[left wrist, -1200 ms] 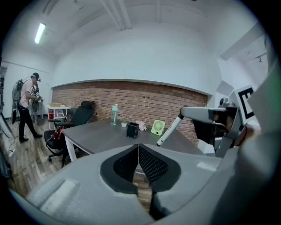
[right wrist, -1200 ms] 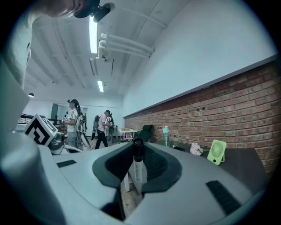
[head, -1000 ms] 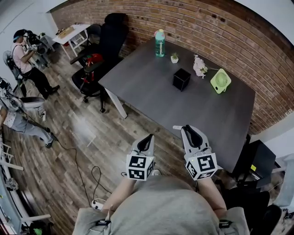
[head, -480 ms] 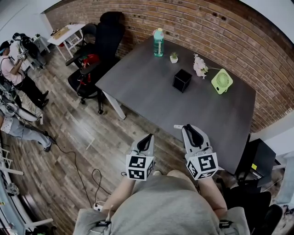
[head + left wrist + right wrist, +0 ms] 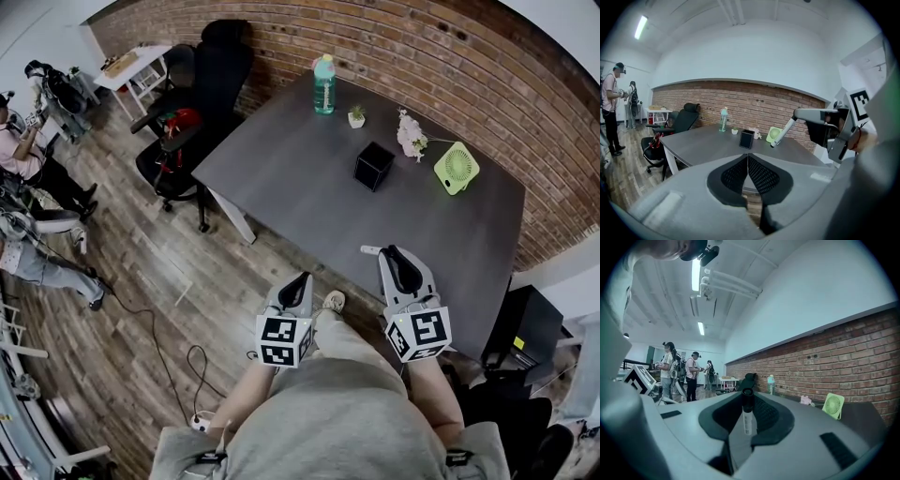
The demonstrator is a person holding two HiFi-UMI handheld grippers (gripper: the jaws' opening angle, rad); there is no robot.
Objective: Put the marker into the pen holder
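Two grippers are held low in front of the person, near the front edge of the grey bench (image 5: 291, 178). The right gripper (image 5: 392, 255) sits over that edge toward the bench's right end and is pinching the marker (image 5: 748, 420) between its jaws. In the right gripper view the marker's long axis runs straight up the picture, crossing the jaws, with the white labelled barrel below and the dark cap at the upper end. In the left gripper view it slants from the right gripper's tip down toward the bench top. In the head view only a short white end shows, poking out just left of the jaw tips. The left gripper (image 5: 302, 279) hangs over the wooden floor (image 5: 159, 272), short of the bench edge, with its jaws pressed together on nothing. The black pen holder (image 5: 373, 165) stands upright well apart from the marker, farther in on the bench, and a wide stretch of bare grey top lies between the two. Beyond the pen holder, along the brick-wall side, stand a green fan (image 5: 456, 167), a small bunch of flowers (image 5: 410, 136), a tiny plant pot (image 5: 356, 117) and a bottle (image 5: 325, 85). A black office chair (image 5: 211, 80) stands off the bench's left end.
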